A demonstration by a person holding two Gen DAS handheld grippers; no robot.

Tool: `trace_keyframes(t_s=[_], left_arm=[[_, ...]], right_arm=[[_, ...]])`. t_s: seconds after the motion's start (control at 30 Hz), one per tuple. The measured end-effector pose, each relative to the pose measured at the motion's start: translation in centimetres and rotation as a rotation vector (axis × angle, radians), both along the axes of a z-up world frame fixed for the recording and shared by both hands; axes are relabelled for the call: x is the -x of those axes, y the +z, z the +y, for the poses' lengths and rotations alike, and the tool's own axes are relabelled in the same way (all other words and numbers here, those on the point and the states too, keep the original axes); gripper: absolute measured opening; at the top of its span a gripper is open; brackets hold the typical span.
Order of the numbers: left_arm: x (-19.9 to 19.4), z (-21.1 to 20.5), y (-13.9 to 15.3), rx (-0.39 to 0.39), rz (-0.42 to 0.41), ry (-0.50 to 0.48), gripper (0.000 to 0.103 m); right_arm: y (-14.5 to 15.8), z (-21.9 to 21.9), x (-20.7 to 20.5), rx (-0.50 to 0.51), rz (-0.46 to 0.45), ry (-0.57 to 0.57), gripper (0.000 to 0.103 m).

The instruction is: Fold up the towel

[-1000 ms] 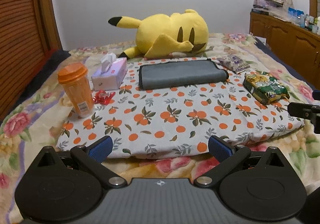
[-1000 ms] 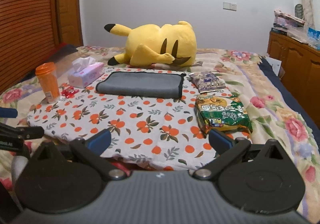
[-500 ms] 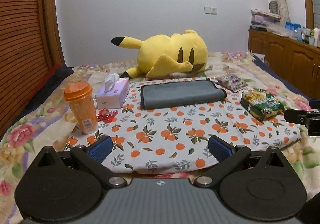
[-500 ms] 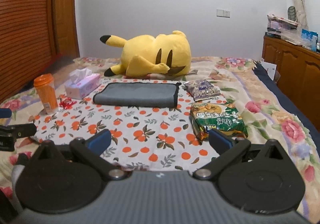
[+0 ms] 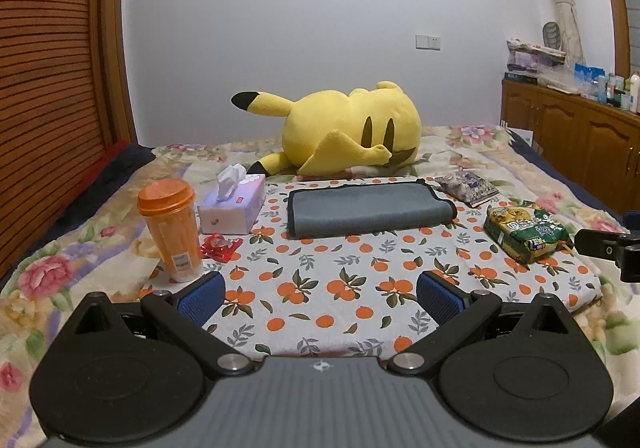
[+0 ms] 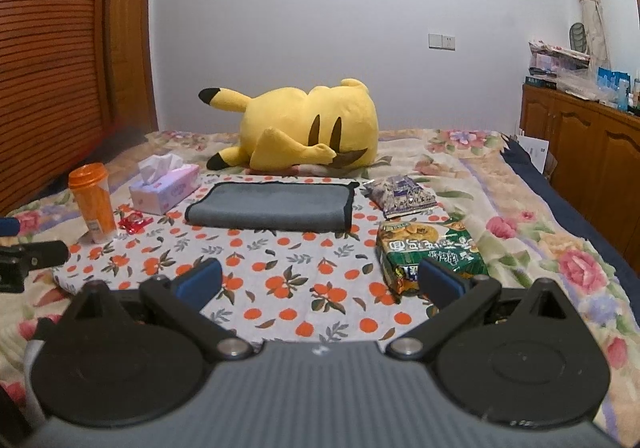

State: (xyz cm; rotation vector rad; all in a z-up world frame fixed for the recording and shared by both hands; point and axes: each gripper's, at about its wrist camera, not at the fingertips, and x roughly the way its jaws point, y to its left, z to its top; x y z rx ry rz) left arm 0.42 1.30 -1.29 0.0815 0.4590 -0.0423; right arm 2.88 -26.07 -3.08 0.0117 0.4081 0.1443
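A grey towel with a dark hem lies folded flat at the far side of an orange-print cloth on the bed; it also shows in the right wrist view. My left gripper is open and empty, held over the cloth's near edge, well short of the towel. My right gripper is open and empty, also near the cloth's front edge. Each gripper shows at the edge of the other's view.
An orange tumbler, a tissue box and a red wrapper stand left of the towel. A green snack bag and a purple packet lie to the right. A yellow plush lies behind. Wooden cabinets stand at the right.
Both grippers have tilted up and drawn back a little, so the bed scene sits lower and smaller in view. Both stayed open. The towel has not moved.
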Motion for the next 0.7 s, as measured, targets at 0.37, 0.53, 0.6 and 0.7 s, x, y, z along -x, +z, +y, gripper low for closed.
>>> trace_keyframes(t_s=[0.37,0.53,0.6,0.7], left_arm=[[0.6,0.1,0.5,-0.003,-0.059,-0.003,0.103],[0.9,0.2,0.7,0.001,-0.082,-0.007,0.103],[0.9,0.2,0.8,0.003,-0.088,-0.008,0.103],[1.0,0.1,0.7,0.002,-0.09,-0.009,0.103]], right_arm=[[0.7,-0.3,1.1,-0.008,-0.087,-0.016,0.103],[0.9,-0.7,1.3,-0.019,-0.118,-0.028,0.103],[0.9,-0.7,1.3,-0.023,-0.126,-0.032,0.103],[1.0,-0.8,1.4,-0.029,-0.131,-0.035,0.103]])
